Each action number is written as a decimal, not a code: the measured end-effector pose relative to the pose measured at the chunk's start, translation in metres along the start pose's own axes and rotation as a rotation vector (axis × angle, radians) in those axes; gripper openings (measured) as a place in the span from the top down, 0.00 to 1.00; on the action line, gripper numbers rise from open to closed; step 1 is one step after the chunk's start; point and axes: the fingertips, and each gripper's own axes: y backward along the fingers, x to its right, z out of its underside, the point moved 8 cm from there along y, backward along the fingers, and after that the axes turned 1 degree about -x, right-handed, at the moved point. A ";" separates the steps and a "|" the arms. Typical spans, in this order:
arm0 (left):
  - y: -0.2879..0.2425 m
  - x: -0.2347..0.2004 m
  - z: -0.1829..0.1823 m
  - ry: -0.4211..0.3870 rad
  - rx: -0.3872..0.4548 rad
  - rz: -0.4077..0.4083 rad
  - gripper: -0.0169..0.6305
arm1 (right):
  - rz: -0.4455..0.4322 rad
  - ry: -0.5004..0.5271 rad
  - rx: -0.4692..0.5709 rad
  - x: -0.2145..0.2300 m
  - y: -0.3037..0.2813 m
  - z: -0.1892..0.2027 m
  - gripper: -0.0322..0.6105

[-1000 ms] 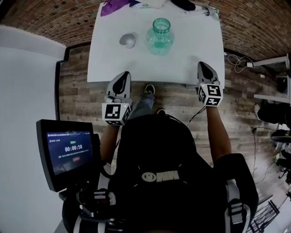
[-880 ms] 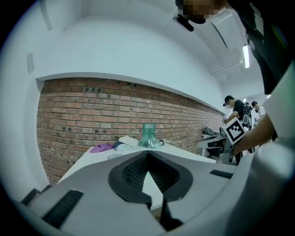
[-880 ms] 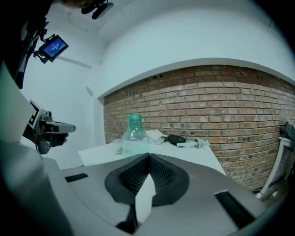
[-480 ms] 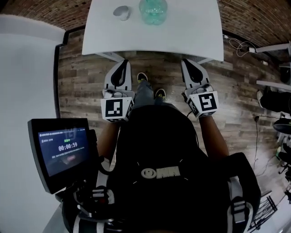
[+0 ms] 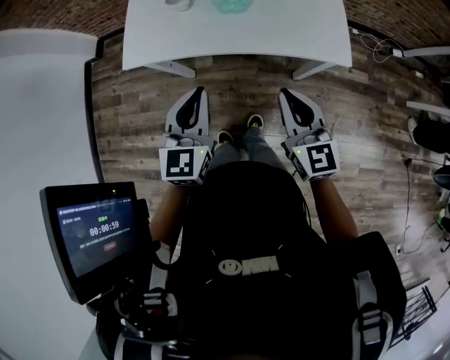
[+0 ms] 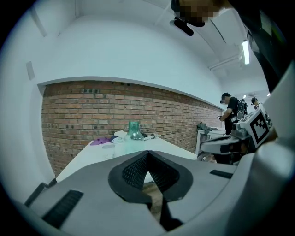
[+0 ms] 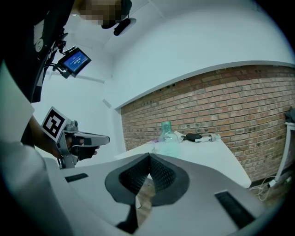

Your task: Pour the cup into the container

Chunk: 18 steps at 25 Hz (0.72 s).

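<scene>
Since a second ago, both grippers have been drawn back from the table (image 5: 281, 39), so that the cup (image 5: 178, 3) and the glass jar (image 6: 134, 133) are now seen only at the far edge of the head view, where earlier they stood close ahead of the fingertips. The cup is left upright on the table, just beside the jar and on its left, well ahead of both sets of fingers and touched by neither. The jar stands almost straight beyond the tip of each gripper, as both gripper views show. Bare wooden floor (image 5: 140, 105) now lies under the fingers, not the tabletop. The left gripper (image 5: 200, 91) is held with its fingers pressed together and nothing between them, and the right gripper (image 5: 284, 93) is likewise closed and empty. Both are pointed nearly level toward the table, side by side and apart. A brick wall (image 6: 83, 110) is seen behind the table, and a small screen (image 5: 98, 232) is mounted behind the left fingers. No pouring step appears to be in hand, and whether the cup was already emptied cannot be told. If pouring remains, the table would have to be approached, one pair of fingers opened and closed around the cup, and the cup tipped over the jar's mouth.
</scene>
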 end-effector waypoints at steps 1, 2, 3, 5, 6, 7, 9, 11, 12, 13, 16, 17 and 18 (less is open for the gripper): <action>0.001 0.001 0.000 0.006 -0.006 0.004 0.97 | -0.005 0.004 0.001 -0.003 0.001 0.000 0.95; 0.002 0.003 -0.001 0.012 -0.010 0.012 0.97 | -0.013 0.010 0.003 -0.007 0.001 -0.002 0.95; 0.003 0.005 -0.001 0.016 -0.014 0.023 0.97 | -0.022 0.018 0.004 -0.012 0.001 -0.004 0.95; 0.004 0.009 -0.002 0.022 -0.019 0.045 0.97 | -0.032 0.024 0.006 -0.020 0.003 -0.007 0.95; 0.004 0.012 -0.003 0.026 -0.019 0.055 0.97 | -0.035 0.018 0.006 -0.023 0.004 -0.008 0.95; 0.003 0.015 -0.004 0.029 -0.016 0.067 0.97 | -0.037 0.011 0.004 -0.026 0.005 -0.007 0.95; -0.001 0.022 -0.007 0.035 -0.010 0.088 0.97 | -0.044 0.000 -0.002 -0.029 0.007 -0.004 0.95; -0.002 0.028 -0.006 0.036 -0.013 0.110 0.97 | -0.050 -0.004 -0.005 -0.031 0.008 -0.003 0.95; 0.000 0.031 -0.005 0.032 -0.010 0.122 0.97 | -0.052 -0.005 -0.005 -0.034 0.009 -0.003 0.95; 0.005 0.031 -0.004 0.024 -0.004 0.130 0.97 | -0.052 -0.008 -0.004 -0.041 0.011 -0.002 0.95; 0.048 0.028 0.004 0.026 0.016 0.137 0.97 | -0.043 -0.013 0.004 -0.086 0.031 0.002 0.95; 0.070 0.025 0.009 0.034 0.026 0.135 0.97 | -0.039 -0.008 0.006 -0.106 0.041 0.005 0.95; 0.091 0.022 0.014 0.041 0.036 0.130 0.97 | -0.035 -0.003 0.006 -0.126 0.052 0.009 0.95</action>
